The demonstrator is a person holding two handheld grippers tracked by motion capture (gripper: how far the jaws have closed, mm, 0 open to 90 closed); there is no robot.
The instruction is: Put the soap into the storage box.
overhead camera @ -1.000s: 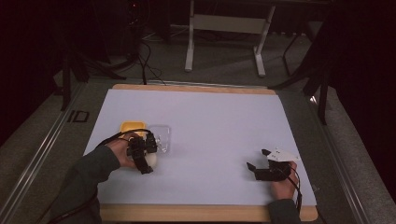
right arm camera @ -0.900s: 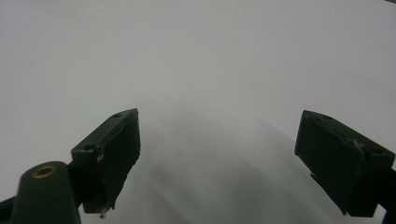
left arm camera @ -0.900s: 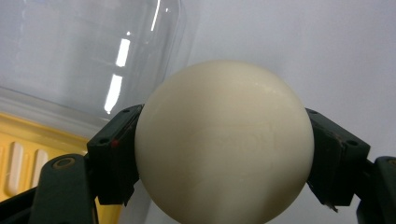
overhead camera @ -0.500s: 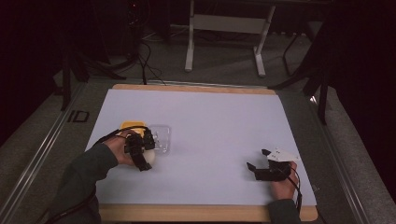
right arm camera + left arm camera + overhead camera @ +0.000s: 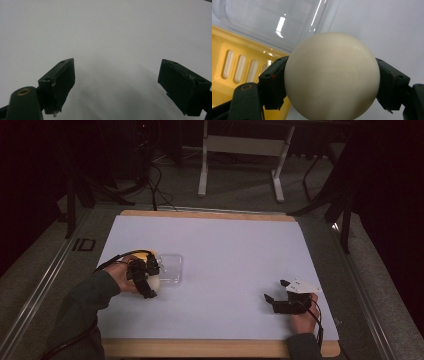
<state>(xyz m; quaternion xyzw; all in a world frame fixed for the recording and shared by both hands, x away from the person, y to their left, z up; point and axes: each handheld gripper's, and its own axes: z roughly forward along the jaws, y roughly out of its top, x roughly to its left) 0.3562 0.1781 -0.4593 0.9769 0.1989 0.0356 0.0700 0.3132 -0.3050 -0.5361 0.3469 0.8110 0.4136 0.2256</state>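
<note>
A cream-white ball sits between the two black jaws of my left gripper, which is shut on it. In the high view that gripper is at the table's left, the ball just in front of a clear plastic container and a yellow slotted piece. Close behind the ball, the left gripper view has the clear container and the yellow piece. My right gripper rests at the front right, open, with nothing between its jaws.
A white sheet covers a wooden-edged table. Beyond the far edge stand a metal stand's legs and cables on a dark floor. A grey rail runs along the left side.
My left gripper with the ball has shifted slightly toward the left and back, nearer the container. The right gripper has stayed put.
</note>
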